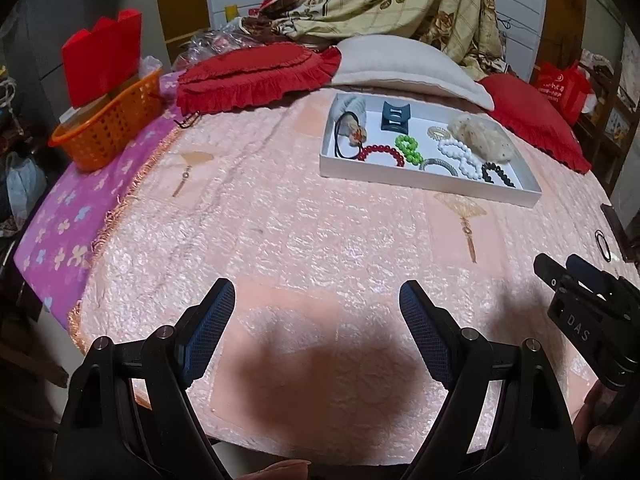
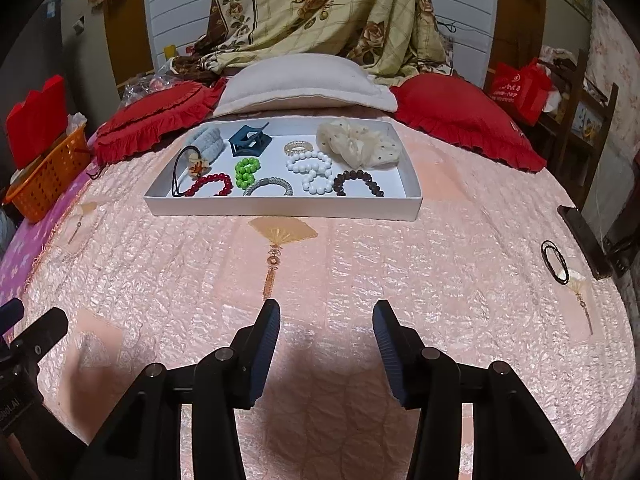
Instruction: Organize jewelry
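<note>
A white tray [image 2: 280, 208] lies on the pink bedspread, far ahead of both grippers; it also shows in the left wrist view [image 1: 420, 178]. It holds several pieces: a red bead bracelet [image 2: 214, 184], a green bead bracelet [image 2: 247, 171], white bead bracelets [image 2: 310, 168], a dark bead bracelet [image 2: 358, 182], a silver bangle [image 2: 268, 186], a blue hair claw [image 2: 250, 142] and a cream scrunchie [image 2: 356, 142]. A black hair tie [image 2: 555, 261] lies loose on the bedspread at the right. My left gripper [image 1: 318, 300] is open and empty. My right gripper [image 2: 326, 320] is open and empty.
An orange basket [image 1: 108, 128] with a red box stands at the bed's left edge. Red cushions [image 2: 460, 120] and a white pillow [image 2: 304, 80] lie behind the tray. A dark wooden piece [image 2: 584, 240] sits at the right edge. The right gripper shows in the left wrist view [image 1: 568, 276].
</note>
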